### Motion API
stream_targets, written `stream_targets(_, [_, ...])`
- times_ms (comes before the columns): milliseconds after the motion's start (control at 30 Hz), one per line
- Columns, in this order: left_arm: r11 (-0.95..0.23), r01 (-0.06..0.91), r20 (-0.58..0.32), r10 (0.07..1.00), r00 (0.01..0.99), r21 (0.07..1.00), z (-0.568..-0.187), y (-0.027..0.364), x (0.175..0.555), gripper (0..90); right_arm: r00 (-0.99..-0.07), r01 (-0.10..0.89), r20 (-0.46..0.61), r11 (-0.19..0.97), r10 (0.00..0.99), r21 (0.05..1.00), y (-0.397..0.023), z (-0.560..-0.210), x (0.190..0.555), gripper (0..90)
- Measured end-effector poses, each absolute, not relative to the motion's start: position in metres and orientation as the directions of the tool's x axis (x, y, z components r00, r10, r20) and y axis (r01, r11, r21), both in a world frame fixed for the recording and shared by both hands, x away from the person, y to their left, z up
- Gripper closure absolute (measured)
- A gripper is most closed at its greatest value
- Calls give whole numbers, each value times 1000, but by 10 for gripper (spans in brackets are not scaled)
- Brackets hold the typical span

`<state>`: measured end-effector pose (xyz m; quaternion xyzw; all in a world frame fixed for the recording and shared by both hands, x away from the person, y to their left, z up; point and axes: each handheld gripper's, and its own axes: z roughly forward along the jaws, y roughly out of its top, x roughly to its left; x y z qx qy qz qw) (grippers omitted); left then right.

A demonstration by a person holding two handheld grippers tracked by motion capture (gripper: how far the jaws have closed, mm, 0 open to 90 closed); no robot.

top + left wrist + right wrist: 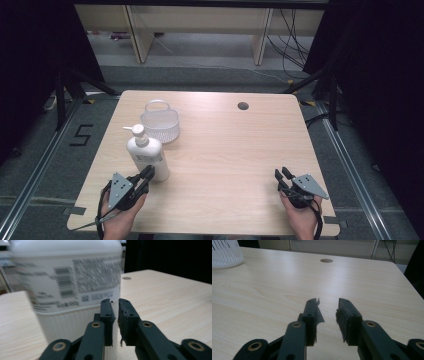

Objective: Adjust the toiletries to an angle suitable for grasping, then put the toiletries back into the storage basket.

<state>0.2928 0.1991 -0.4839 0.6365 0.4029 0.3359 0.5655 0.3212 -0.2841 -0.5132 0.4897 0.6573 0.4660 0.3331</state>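
A white pump bottle (146,155) with a printed label stands upright on the left part of the wooden table (225,150). My left gripper (147,174) points at its base from the near side, tips close to it. In the left gripper view the bottle (67,277) looms just beyond the left gripper (115,302), whose jaws stand a narrow gap apart with nothing between them. My right gripper (282,173) rests near the table's front right edge. Seen in the right gripper view, the right gripper (328,301) is open over bare wood and holds nothing.
A white mesh basket (161,131) with a handle stands just behind the bottle, its wall (224,252) at the far left of the right gripper view. A round cable hole (243,106) lies near the table's far edge. Dark curtains flank the table.
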Motion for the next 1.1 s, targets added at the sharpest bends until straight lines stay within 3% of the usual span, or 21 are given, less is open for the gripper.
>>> stream_targets(267, [-8, 39, -6, 937, 351, 999, -464, 213, 278, 605, -294, 320, -1, 99, 956, 942, -287, -513, 321, 647])
stream_targets(300, [-3, 31, -8, 940, 340, 1000, -463, 213, 278, 569, -278, 345, 42, 59, 960, 937, -284, -513, 319, 643])
stream_targets(633, [41, 7, -41, 958, 283, 999, -456, 212, 275, 385, -294, 333, 17, 86, 956, 939, -286, -513, 321, 627])
stream_targets(1100, [27, -1, -26, 963, 268, 1000, -448, 199, 280, 392, -284, 345, 4, 99, 959, 933, -287, -513, 322, 597])
